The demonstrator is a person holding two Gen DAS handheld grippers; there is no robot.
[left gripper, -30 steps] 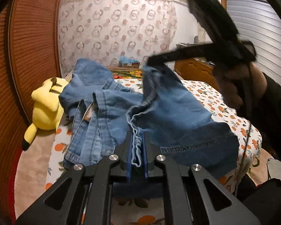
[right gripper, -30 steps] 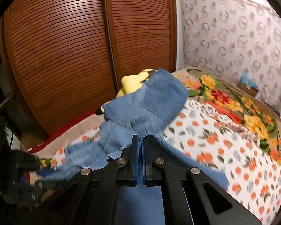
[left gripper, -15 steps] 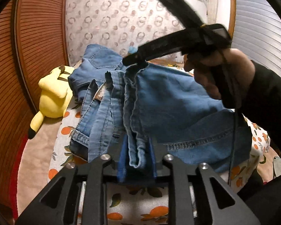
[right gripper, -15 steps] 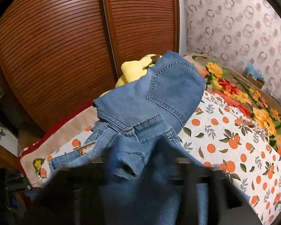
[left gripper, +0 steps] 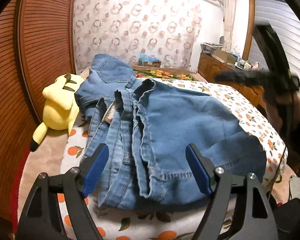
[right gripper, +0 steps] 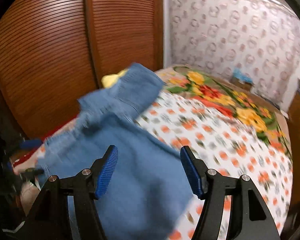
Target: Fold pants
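— Denim, blue and rumpled: the pants [left gripper: 170, 136] lie in a heap on the bed [left gripper: 250, 116], over the sheet with the orange print. Where are the grippers?

— The left gripper [left gripper: 148, 172] hangs low over the near edge of the heap. Its jaws have just been opening and now stand wide, the cloth below them and not pinched.

— And the right one?

— The right gripper [right gripper: 149, 170] is over the other end of the pants, in a blurred view. Its jaws have also just been opening; they are apart, with nothing clamped.

— Anything beside the pants?

— A yellow plush toy [left gripper: 58, 104] by the brown slatted wardrobe [left gripper: 30, 60], touching the far end of the denim.
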